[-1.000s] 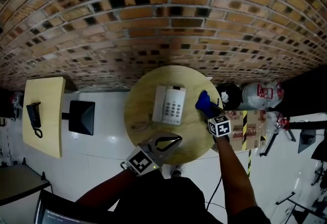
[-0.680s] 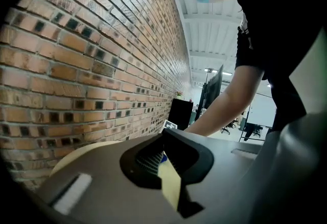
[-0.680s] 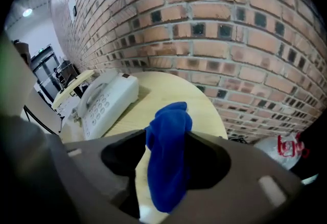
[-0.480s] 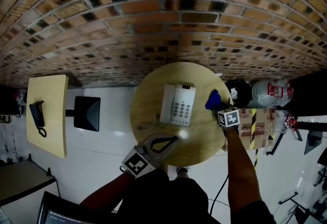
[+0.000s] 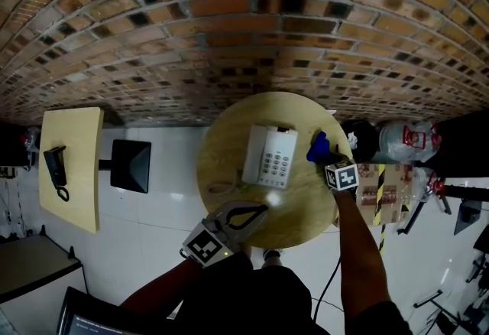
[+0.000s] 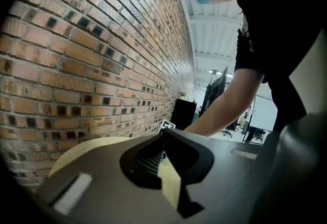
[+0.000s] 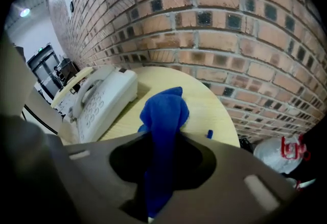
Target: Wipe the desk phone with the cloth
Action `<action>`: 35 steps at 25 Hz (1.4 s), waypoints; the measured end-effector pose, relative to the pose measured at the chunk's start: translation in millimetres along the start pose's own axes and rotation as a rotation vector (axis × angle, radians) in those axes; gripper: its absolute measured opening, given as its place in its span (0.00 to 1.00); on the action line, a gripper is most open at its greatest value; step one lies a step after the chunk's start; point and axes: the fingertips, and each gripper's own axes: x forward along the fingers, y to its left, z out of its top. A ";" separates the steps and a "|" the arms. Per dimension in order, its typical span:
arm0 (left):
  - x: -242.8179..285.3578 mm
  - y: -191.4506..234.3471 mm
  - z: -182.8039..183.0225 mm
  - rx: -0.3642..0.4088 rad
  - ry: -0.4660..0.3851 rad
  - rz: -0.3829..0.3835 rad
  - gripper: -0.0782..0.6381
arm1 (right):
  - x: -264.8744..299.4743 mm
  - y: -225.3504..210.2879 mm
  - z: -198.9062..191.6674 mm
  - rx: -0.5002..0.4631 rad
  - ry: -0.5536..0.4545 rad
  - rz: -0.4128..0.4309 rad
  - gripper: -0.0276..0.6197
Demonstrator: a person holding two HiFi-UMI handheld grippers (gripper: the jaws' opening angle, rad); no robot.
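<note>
Round table [image 5: 221, 150]: right claw [image 7: 163, 138] closing on cloth [image 7: 164, 110], plain only in own view; left claw [image 6: 163, 138] together.

A brick wall [image 5: 229, 20] backs the round table [image 5: 229, 150]. A black handset [image 5: 53, 165] lies near a rectangular table's [image 5: 72, 203] left edge; a white bag [image 5: 405, 138] sits right.

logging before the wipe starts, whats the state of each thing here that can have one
desk phone: flat on the round table, handset on its cradle, untouched
blue cloth: bunched up between the right gripper's fingers, beside the desk phone
right gripper: fingers closing on the blue cloth
left gripper: fingers together, nothing between them, at the round table's near edge
</note>
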 end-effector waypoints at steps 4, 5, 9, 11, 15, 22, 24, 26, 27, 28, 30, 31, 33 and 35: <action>-5.7 0.1 7.9 0.004 -0.019 0.010 0.11 | -12.1 35.8 45.3 -0.048 -0.104 0.098 0.17; -7.7 0.6 9.8 0.004 -0.025 0.014 0.11 | -15.5 46.0 59.5 -0.072 -0.129 0.122 0.17; -18.2 5.7 14.3 0.001 -0.036 0.039 0.11 | -19.6 85.2 114.2 -0.158 -0.193 0.199 0.17; -24.7 9.3 14.1 0.005 -0.039 0.052 0.11 | -11.3 100.1 132.7 -0.196 -0.198 0.219 0.17; -37.5 17.4 12.0 -0.009 -0.048 0.081 0.11 | 15.1 119.6 148.0 -0.244 -0.154 0.230 0.17; -55.7 29.0 3.1 -0.023 -0.053 0.105 0.11 | 36.4 148.6 123.3 -0.288 -0.045 0.297 0.17; -58.0 29.4 2.4 -0.023 -0.056 0.104 0.11 | 34.7 165.2 104.4 -0.297 -0.009 0.338 0.17; -58.4 29.2 2.4 -0.025 -0.057 0.103 0.11 | 30.7 182.8 83.2 -0.315 0.014 0.369 0.17; -57.8 29.0 2.8 -0.025 -0.058 0.101 0.11 | 28.0 190.7 72.9 -0.317 0.022 0.382 0.17; -56.8 28.7 3.3 -0.025 -0.060 0.098 0.11 | 25.2 198.0 62.4 -0.313 0.029 0.395 0.17; -54.9 27.6 3.4 -0.020 -0.058 0.090 0.11 | 20.6 212.8 39.1 -0.304 0.048 0.419 0.17; -54.3 26.7 3.2 -0.017 -0.058 0.087 0.11 | 18.5 221.0 26.4 -0.300 0.061 0.432 0.17; -52.6 24.4 3.1 -0.014 -0.061 0.082 0.11 | 14.2 237.5 1.4 -0.288 0.085 0.463 0.17; -50.3 22.7 2.3 -0.012 -0.061 0.078 0.11 | 10.5 249.9 -19.9 -0.277 0.106 0.490 0.17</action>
